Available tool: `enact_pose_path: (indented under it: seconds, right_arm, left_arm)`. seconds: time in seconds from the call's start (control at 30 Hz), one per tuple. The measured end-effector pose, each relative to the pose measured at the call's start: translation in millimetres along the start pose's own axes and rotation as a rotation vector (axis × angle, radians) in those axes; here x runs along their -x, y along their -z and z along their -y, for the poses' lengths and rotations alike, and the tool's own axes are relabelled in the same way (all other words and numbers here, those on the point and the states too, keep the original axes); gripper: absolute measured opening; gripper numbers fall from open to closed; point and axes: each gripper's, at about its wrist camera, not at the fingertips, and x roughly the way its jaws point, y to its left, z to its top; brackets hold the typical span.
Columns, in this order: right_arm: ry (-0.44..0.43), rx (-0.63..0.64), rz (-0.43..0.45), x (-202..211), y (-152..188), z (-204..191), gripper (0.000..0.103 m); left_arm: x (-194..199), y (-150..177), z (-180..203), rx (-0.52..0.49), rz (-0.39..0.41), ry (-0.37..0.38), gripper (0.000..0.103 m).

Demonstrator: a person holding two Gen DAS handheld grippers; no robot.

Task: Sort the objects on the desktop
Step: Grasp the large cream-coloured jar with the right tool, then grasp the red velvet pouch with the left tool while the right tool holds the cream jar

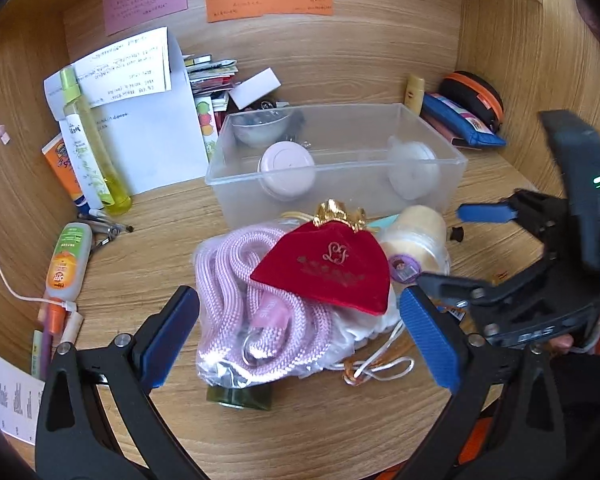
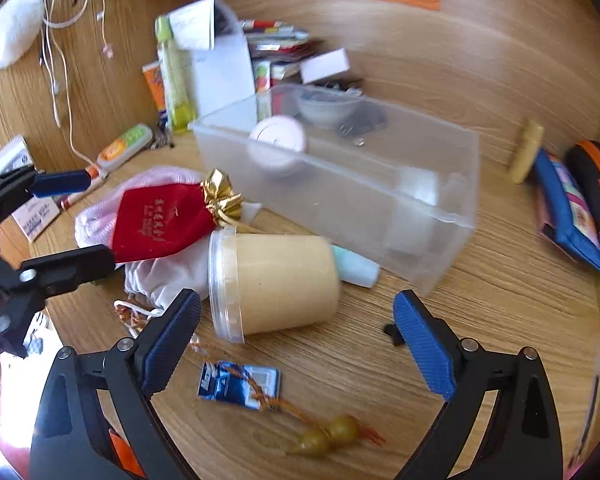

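Note:
A clear plastic bin (image 1: 452,160) (image 2: 440,200) stands mid-desk with a pink round case (image 1: 287,169) (image 2: 277,145) and a white round item (image 1: 412,168) inside. In front lies a pile: a red velvet pouch (image 1: 336,268) (image 2: 160,224) on a bagged pink rope (image 1: 236,280), and a cream tub (image 1: 418,236) (image 2: 276,284) on its side. My left gripper (image 1: 300,336) is open above the rope and pouch. My right gripper (image 2: 296,340) (image 1: 452,248) is open just in front of the tub.
A yellow spray bottle (image 1: 88,140), orange tubes (image 1: 66,264), papers (image 1: 140,120) and pens stand at the left. A blue pouch (image 1: 460,120) (image 2: 572,208) and black-orange case (image 1: 476,96) lie at the right. A blue packet (image 2: 240,386) and gourd charm (image 2: 324,436) lie near me.

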Motion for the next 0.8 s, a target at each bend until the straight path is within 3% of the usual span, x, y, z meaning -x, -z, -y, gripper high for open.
enact_pose_path:
  seconds: [0.17,0.2,0.23,0.33,0.8]
  right_arm:
    - [-0.049,-0.009,-0.045,-20,-5,4,0.092]
    - [-0.070,-0.016,-0.054,-23,-5,5,0.082]
    - [-0.090,-0.017,-0.058,-24,-6,5,0.062]
    - [-0.118,-0.019,-0.053,-25,-5,6,0.063]
    - [-0.086,-0.089,0.016,11,-2,41,0.063]
  left_arm:
    - [-4,-8,1,-0.020,-0.003,0.033,0.101]
    - [-5,-9,2,-0.029,-0.005,0.038,0.101]
    - [-7,-11,4,-0.041,-0.009,0.061,0.101]
    - [-21,-16,8,-0.071,-0.058,0.127,0.101]
    - [-66,-35,16,-0.135,-0.150,0.067,0.101]
